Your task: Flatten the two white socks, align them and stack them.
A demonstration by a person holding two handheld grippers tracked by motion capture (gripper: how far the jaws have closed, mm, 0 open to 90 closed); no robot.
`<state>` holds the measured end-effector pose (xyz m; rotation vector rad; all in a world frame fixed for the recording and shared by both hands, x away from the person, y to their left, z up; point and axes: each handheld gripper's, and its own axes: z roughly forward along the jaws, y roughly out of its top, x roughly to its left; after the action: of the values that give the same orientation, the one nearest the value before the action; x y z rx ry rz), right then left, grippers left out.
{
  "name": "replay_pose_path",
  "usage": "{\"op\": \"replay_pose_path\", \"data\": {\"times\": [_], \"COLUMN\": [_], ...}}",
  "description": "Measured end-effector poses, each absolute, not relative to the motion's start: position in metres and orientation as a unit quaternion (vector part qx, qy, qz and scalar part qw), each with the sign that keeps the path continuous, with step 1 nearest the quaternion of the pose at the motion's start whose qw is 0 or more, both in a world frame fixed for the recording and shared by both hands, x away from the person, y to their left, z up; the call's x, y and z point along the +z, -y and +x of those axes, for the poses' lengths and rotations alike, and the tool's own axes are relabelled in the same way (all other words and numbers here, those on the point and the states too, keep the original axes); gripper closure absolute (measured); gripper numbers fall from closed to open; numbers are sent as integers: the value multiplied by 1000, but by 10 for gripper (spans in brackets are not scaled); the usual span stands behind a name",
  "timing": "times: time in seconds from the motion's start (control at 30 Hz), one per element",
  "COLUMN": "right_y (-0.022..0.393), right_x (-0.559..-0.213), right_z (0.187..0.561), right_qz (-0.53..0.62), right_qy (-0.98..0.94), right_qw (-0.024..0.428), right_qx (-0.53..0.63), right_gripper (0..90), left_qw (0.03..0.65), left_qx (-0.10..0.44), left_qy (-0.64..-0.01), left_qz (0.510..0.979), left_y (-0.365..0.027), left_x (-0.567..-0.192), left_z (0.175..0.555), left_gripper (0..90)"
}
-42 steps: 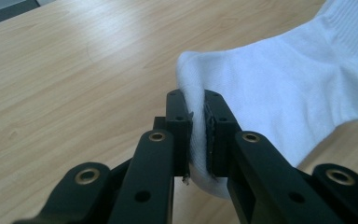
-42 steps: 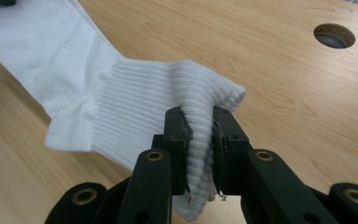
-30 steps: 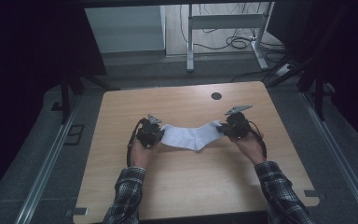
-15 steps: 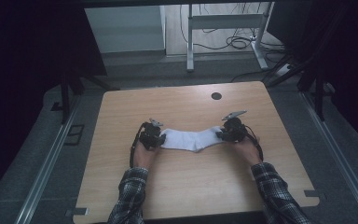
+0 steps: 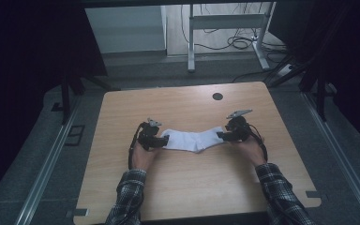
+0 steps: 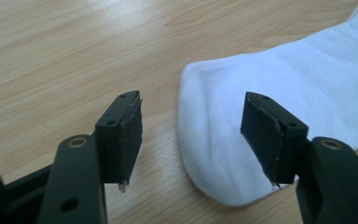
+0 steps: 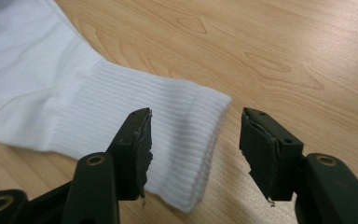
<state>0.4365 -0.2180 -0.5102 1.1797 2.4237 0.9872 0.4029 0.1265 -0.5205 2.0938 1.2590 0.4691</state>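
A white sock (image 5: 193, 139) lies flat on the wooden table (image 5: 192, 187), a little nearer the person than the table's middle, stretched across from nine o'clock to three o'clock with a slight dip at its centre toward six o'clock. Its rounded toe end points to nine o'clock in the high view, and its ribbed cuff lies at the three o'clock end. The left gripper (image 5: 161, 140) sits at the toe end, at nine o'clock from the sock; in the left gripper view (image 6: 191, 137) its jaws have just been opening and now stand well apart, one pad over bare wood and the other over the edge of the sock's toe (image 6: 270, 98), neither pressing on the cloth. The right gripper (image 5: 221, 136) sits at the cuff end, at three o'clock from the sock; in the right gripper view (image 7: 195, 147) its jaws have likewise just been opening and stand wide, the ribbed cuff (image 7: 168, 126) lying on the table between and below them, with no pad gripping it. Each gripper is held in a hand with a plaid sleeve that comes in from six o'clock. At about twelve to one o'clock from the sock, near the far edge of the table, there is a small dark round hole (image 5: 217, 96). Beyond the table, at twelve o'clock, stand metal frame legs (image 5: 192, 42) with loose cables (image 5: 234, 42) on the floor.
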Motion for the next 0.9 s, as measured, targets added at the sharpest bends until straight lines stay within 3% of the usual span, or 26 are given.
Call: {"op": "replay_pose_path", "data": {"times": [0.53,0.9], "right_y": [223,226], "right_x": [-501,-487], "right_z": [424,408], "right_qz": [400,382], "right_qy": [-833,-836], "right_qw": [104,111], "right_qx": [366,377], "right_gripper": [274,205], "left_qw": [369,378], "left_qx": [145,138], "left_qy": [-459,-443], "left_qz": [795,801], "left_y": [-132,-136], "left_x": [-511,-498], "left_z": [385,367], "left_gripper": [225,174]}}
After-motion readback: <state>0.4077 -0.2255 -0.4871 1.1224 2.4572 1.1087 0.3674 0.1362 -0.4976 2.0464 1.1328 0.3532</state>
